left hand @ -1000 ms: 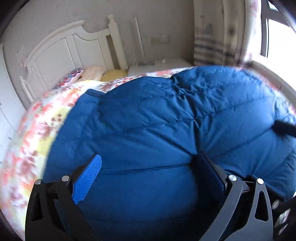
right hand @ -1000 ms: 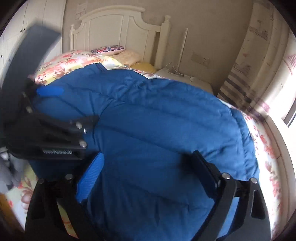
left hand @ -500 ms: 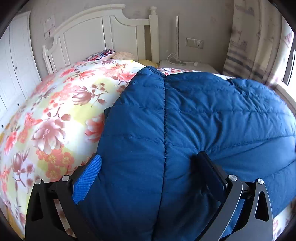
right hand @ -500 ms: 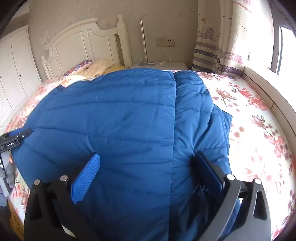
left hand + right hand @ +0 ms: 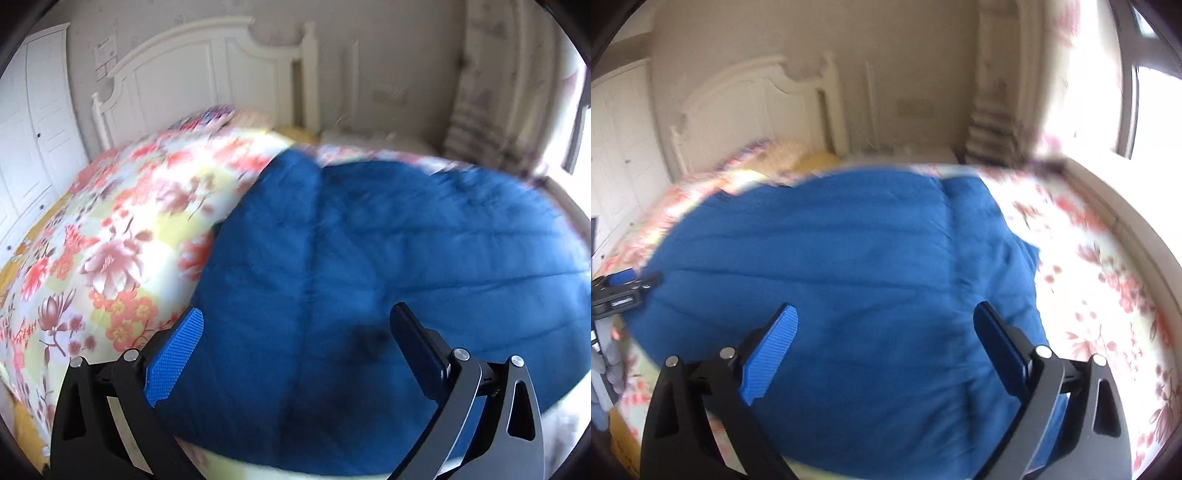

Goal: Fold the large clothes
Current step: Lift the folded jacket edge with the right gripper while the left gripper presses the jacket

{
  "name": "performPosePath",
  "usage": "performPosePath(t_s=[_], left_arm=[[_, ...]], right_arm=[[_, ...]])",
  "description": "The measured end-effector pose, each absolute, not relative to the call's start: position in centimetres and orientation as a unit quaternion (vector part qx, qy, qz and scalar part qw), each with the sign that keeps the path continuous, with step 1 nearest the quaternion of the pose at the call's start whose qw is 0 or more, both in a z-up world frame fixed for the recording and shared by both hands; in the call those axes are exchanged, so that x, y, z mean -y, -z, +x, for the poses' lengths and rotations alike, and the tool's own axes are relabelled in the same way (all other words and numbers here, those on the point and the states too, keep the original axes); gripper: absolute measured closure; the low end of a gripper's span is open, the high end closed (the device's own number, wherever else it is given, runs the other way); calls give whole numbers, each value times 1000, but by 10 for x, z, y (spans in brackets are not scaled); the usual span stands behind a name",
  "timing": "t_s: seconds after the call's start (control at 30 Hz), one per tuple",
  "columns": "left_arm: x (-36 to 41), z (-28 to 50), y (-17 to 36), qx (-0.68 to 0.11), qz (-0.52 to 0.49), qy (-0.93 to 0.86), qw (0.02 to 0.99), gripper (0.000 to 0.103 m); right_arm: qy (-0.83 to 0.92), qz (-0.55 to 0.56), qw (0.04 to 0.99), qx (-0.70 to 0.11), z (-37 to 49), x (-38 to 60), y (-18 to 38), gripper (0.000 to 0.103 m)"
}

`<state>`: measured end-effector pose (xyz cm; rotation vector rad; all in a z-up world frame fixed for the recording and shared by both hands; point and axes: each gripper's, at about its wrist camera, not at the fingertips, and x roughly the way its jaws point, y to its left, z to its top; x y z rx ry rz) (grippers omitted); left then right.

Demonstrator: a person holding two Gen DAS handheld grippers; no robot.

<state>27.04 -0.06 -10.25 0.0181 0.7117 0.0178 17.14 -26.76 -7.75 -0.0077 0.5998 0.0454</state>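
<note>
A blue quilted down jacket (image 5: 369, 251) lies folded over on the floral bedcover (image 5: 110, 240). My left gripper (image 5: 295, 312) hovers open over the jacket's near left part, nothing between its blue pads. In the right wrist view the jacket (image 5: 831, 251) fills the middle. My right gripper (image 5: 884, 307) hangs wide over its near right part; its jaws are closing, and the pads press on nothing. The left gripper (image 5: 624, 284) shows at that view's left edge, beside the jacket's left border. Both views are motion-blurred.
A white headboard (image 5: 207, 74) and pillows stand at the bed's far end. White wardrobe doors (image 5: 33, 129) line the left wall. A curtain (image 5: 480, 110) and a bright window (image 5: 1152, 92) are on the right. Bare floral bedcover (image 5: 1108, 295) flanks the jacket.
Both grippers have drawn apart, the left view swinging left and the right view right. The left gripper has slid from the middle of the right view to its left edge. Both stay wide.
</note>
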Motion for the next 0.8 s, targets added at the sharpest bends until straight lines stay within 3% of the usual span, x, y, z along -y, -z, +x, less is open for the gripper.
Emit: performPosePath(t_s=[0.1, 0.2, 0.27, 0.43, 0.7, 0.8], left_arm=[[37, 251, 89, -325, 47, 25, 944, 5], [64, 255, 110, -349, 85, 33, 932, 5], [68, 261, 132, -364, 96, 29, 926, 4], [43, 259, 123, -364, 86, 12, 927, 4], [-64, 267, 134, -390, -69, -6, 918, 4], [-60, 272, 135, -394, -56, -13, 917, 4]], right_arm=[[-59, -86, 947, -304, 169, 215, 80, 7], [-66, -118, 929, -344, 182, 192, 107, 7], [-64, -102, 933, -340, 183, 198, 115, 3], [-35, -82, 933, -349, 175, 237, 104, 3], [-4, 76, 930, -361, 158, 349, 120, 3], [4, 66, 927, -368, 160, 346, 120, 3]])
